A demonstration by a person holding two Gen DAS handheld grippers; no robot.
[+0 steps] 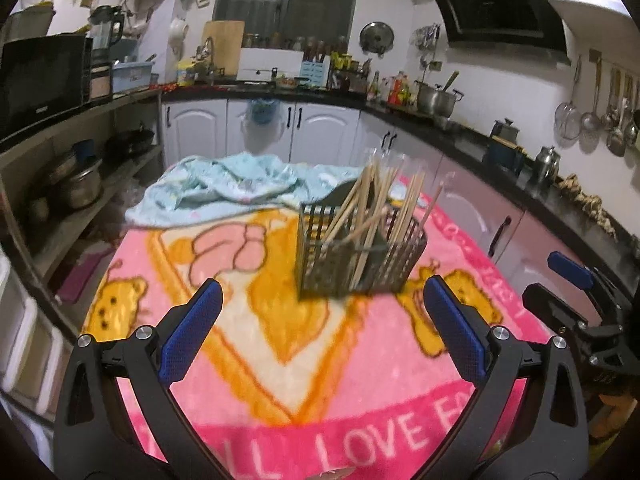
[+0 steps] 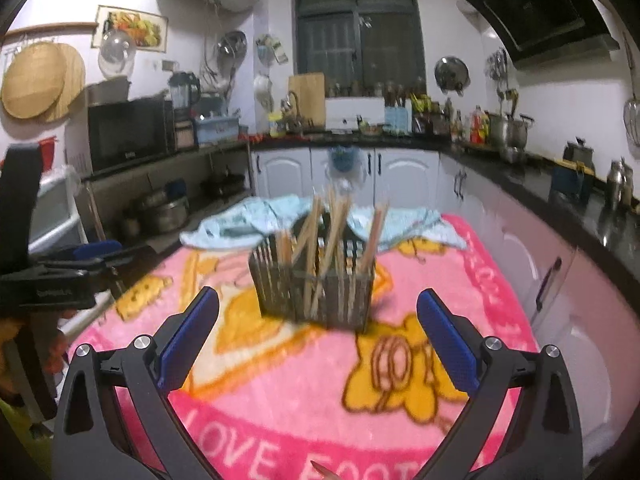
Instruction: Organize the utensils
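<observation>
A dark slatted utensil basket [image 1: 360,252] stands upright on a pink cartoon blanket [image 1: 280,360], holding what look like wooden chopsticks [image 1: 372,208], though blur softens them. Left gripper [image 1: 322,304] and right gripper [image 2: 318,312] both hover near it, jaws spread wide, gripping nothing.

Both wrist cameras look forward and slightly down along their own jaws, from near the pink blanket [image 1: 360,360]. The 2 views share the utensil basket [image 1: 360,256] and the window [image 2: 356,28] behind it; the left camera stands left of the basket, the right camera more directly before it.
</observation>
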